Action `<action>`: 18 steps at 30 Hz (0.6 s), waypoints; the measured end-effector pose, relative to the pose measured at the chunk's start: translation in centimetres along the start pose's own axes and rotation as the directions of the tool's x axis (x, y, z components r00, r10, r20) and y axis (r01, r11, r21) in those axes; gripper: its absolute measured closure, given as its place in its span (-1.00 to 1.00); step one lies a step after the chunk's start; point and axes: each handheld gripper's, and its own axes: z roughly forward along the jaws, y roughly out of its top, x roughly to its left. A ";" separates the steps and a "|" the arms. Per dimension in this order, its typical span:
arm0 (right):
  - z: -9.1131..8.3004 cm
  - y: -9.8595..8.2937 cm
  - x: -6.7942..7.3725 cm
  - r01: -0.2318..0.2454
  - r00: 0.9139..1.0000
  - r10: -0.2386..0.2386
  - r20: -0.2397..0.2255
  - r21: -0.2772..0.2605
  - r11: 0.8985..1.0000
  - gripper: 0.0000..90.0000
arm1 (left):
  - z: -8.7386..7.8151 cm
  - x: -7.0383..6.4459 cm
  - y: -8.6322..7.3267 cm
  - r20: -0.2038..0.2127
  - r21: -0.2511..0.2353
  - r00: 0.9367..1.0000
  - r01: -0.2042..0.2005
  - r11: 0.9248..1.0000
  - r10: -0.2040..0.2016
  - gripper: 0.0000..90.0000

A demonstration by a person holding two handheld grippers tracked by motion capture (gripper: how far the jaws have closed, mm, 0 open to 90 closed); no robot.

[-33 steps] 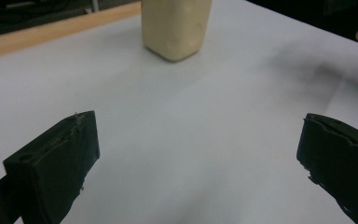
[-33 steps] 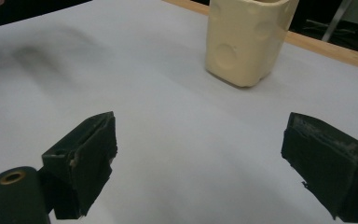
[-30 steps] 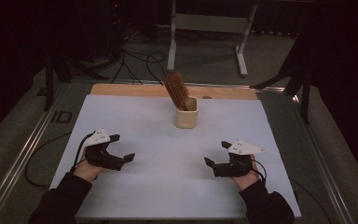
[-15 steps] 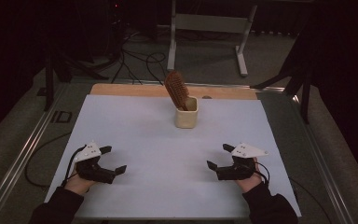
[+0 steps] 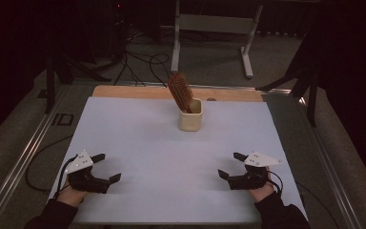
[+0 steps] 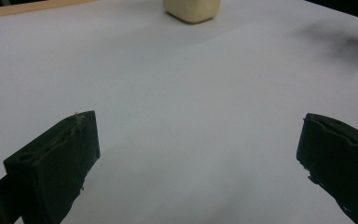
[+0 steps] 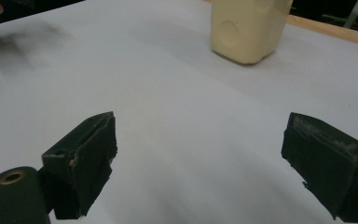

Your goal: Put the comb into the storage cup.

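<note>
Near the far edge of the white table sheet (image 5: 138, 138), a cream square-sided cup (image 5: 190, 115) standing upright, a brown bristled hairbrush (image 5: 180, 91) leaning out of it, tilted left. At the near left, left gripper (image 5: 107, 168) low over the sheet, jaws spread wide, nothing between. At the near right, right gripper (image 5: 231, 165) likewise, jaws wide apart, empty. Both well apart from the cup.

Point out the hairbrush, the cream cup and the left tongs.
hairbrush (image 5: 179, 90), high view, bristle head.
cream cup (image 5: 190, 120), high view, front wall.
left tongs (image 5: 106, 168), high view, gap midway between the open tips.
</note>
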 end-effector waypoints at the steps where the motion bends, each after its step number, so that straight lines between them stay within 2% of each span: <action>1: -0.1 -0.1 0.0 0.002 1.000 -0.002 0.004 0.002 1.000 -0.78 | -0.1 0.0 -0.1 -0.001 -0.001 1.000 0.003 1.000 -0.003 -1.00; 6: -0.2 -0.4 -0.2 -0.026 1.000 0.026 0.003 -0.004 1.000 -0.78 | -0.7 0.1 -0.6 -0.024 0.007 1.000 -0.001 1.000 0.001 -1.00; 15: 0.4 -0.6 0.0 0.004 1.000 -0.004 0.009 0.016 1.000 -0.78 | -1.3 -0.1 -0.9 -0.042 -0.020 0.999 -0.004 1.000 0.003 -1.00; 18: 0.5 -0.6 0.0 -0.002 1.000 0.002 0.003 0.013 1.000 -0.78 | -1.2 -0.1 -1.1 -0.043 -0.016 0.999 0.002 1.000 -0.003 -1.00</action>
